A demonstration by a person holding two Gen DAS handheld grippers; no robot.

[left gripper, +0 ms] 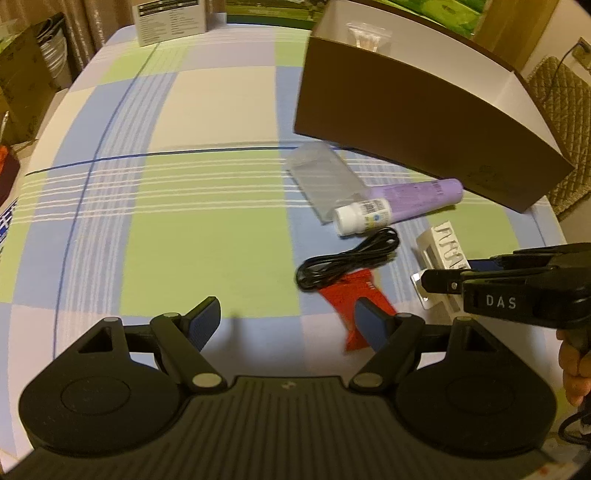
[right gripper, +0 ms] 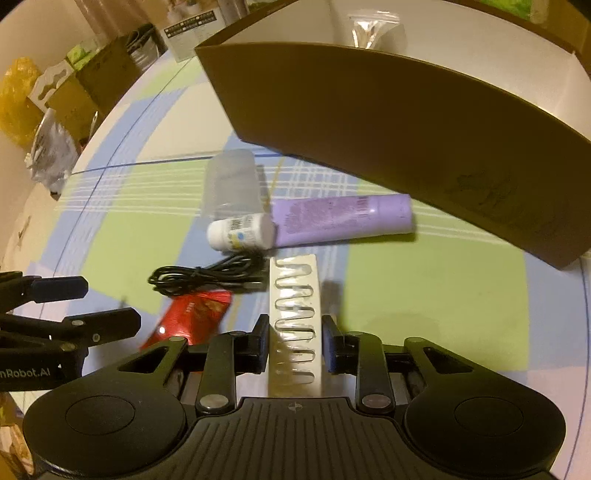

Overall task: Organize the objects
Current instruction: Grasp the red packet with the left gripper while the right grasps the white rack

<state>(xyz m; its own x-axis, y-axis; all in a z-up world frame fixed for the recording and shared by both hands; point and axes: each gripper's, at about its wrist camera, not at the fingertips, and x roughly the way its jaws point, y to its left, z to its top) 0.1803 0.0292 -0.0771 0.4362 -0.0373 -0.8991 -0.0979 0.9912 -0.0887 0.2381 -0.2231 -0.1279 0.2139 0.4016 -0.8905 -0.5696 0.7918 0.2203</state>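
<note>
My right tongs [right gripper: 295,345] straddle a white plastic strip with a row of clear looped slots [right gripper: 293,317]; the left pad touches its edge, while the right pad [right gripper: 334,349] sits just beside it, so I cannot tell whether the grip is closed on it. My left tongs [left gripper: 290,325] hover spread wide apart over the checked green, blue and white tabletop [left gripper: 207,236], holding nothing.

Just ahead of my left tongs lies a crumpled red foil packet [left gripper: 354,299], its upper end tucked under a coiled black cable [left gripper: 347,260]. Beyond the cable a small white pill bottle with a printed label [left gripper: 364,216] lies on its side, its base touching a lilac squeeze tube [left gripper: 417,199]. A clear plastic cup [left gripper: 323,177] lies tipped over just behind the bottle.

Farther back stands an open brown cardboard box with a white inside [left gripper: 417,107], and a small clear plastic bag [left gripper: 365,35] rests in it.
</note>
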